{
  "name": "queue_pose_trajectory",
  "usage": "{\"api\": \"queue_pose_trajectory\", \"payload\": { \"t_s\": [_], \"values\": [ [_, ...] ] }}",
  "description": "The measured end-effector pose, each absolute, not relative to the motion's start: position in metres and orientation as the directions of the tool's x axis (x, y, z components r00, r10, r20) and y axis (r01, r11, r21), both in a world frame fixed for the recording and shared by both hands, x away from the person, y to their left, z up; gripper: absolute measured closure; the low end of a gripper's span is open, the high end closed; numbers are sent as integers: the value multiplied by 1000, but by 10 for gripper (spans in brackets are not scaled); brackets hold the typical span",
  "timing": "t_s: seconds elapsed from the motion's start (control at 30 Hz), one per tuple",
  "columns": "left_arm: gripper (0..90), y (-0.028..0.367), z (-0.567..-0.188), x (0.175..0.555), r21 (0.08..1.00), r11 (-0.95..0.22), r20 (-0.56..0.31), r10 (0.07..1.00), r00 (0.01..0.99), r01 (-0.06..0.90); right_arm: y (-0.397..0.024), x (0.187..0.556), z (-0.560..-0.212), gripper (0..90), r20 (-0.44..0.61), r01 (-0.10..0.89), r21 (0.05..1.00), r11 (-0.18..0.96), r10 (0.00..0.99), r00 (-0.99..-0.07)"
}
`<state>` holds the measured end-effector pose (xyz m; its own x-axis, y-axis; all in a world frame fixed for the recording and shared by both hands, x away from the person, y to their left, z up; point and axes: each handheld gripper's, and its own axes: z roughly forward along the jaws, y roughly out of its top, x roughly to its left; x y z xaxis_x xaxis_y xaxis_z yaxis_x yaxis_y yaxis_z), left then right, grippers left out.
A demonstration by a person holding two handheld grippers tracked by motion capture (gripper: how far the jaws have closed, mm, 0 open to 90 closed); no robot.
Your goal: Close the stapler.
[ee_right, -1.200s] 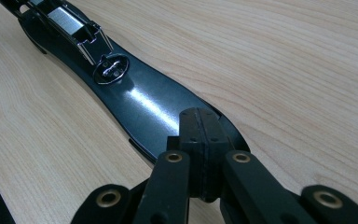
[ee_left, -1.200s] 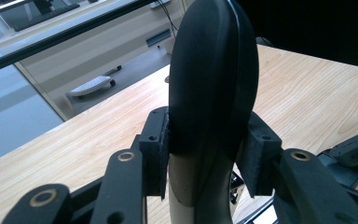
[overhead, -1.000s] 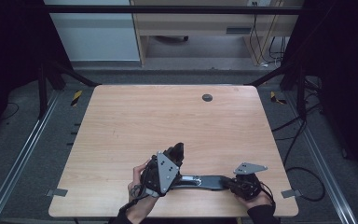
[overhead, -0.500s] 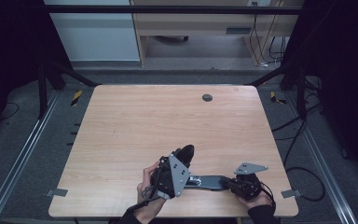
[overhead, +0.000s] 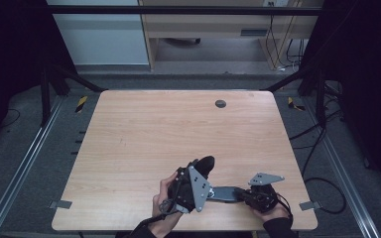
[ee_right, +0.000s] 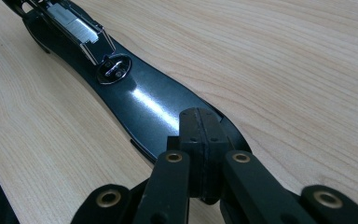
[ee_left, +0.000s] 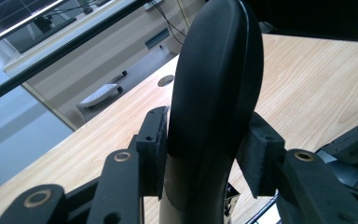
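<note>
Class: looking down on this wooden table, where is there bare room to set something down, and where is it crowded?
Free: the light wooden table from its far edge, bar the small dark round grommet, to mid-table, plus the near-left corner. Crowded: the near edge, where both hand-held grippers grip the black stapler.

glossy black stapler, pale woodgrain table (light streaks)
</note>
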<state>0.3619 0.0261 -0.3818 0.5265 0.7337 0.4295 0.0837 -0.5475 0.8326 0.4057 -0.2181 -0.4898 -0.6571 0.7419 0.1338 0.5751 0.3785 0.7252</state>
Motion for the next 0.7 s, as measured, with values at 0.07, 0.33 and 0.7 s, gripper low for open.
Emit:
{"api": "queue_pose_trajectory", "payload": {
  "t_s": [0.07,0.33,0.7],
  "values": [
    [556,21,-384,362,823,-564,448,723,525,75,-218,406,-490,900,132,574,727,378,743,-656],
    [552,10,-390,361,801,-595,481,704,522,64,-218,406,-490,900,134,576,725,379,742,-657],
    [542,-1,-397,360,779,-625,511,682,523,53,-218,406,-490,900,135,575,725,378,741,-658]
  ]
}}
